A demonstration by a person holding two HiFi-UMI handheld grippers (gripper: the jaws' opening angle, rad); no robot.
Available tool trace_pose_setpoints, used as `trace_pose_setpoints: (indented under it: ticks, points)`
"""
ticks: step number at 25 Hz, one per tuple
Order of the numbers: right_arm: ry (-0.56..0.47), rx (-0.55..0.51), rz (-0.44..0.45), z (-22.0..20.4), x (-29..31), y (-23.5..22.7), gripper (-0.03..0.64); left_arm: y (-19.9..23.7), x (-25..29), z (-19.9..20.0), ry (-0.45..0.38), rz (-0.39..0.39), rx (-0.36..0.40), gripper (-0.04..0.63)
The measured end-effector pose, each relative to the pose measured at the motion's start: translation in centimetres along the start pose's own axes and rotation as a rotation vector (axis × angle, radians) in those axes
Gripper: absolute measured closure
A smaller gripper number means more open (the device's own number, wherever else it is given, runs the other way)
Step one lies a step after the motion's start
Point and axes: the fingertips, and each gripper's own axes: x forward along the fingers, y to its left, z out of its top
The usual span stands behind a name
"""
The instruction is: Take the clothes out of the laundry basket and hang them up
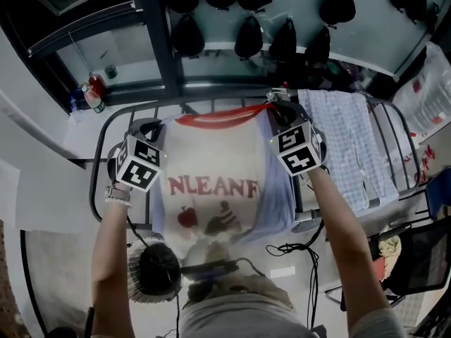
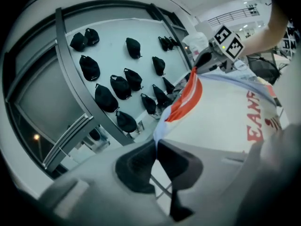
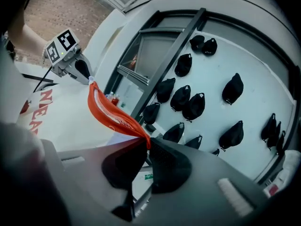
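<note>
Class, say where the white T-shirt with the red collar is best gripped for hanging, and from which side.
Probably both shoulder corners beside the red collar, left gripper and right gripper from opposite sides: held so, the T-shirt hangs flat.

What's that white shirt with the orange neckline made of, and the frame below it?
The T-shirt looks like soft matte knit fabric, probably cotton: it drapes and creases where it hangs. Its orange collar shows fine ribbing. The rack looks like coated or painted metal tubing: thin, rigid, smoothly bent grey bars.
</note>
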Motion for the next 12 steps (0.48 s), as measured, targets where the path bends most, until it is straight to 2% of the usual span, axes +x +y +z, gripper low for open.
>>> trace_pose_setpoints:
  ticks: [3, 6, 9, 12]
  points:
    - [0.03, -0.003, -0.007, 0.4, 4.1, -0.9, 0.598, 3.0, 3.3, -0.3, 0.008, 0.003, 0.004, 0.588]
    - [0.037, -0.019, -0.016, 0.2, 5.2, -1.1, 0.6, 3.7, 4.2, -0.4, 0.013, 0.024, 0.009, 0.588]
    - [0.046, -0.05, -0.019, 0.3, 6.5, -1.2, 0.6, 4.1, 5.1, -0.7, 0.035, 0.035, 0.045, 0.588]
    - [0.074, -0.057, -0.02, 0.9, 11.3, -2.2, 0.6, 7.2, 9.1, -1.4, 0.059, 0.02, 0.082, 0.588]
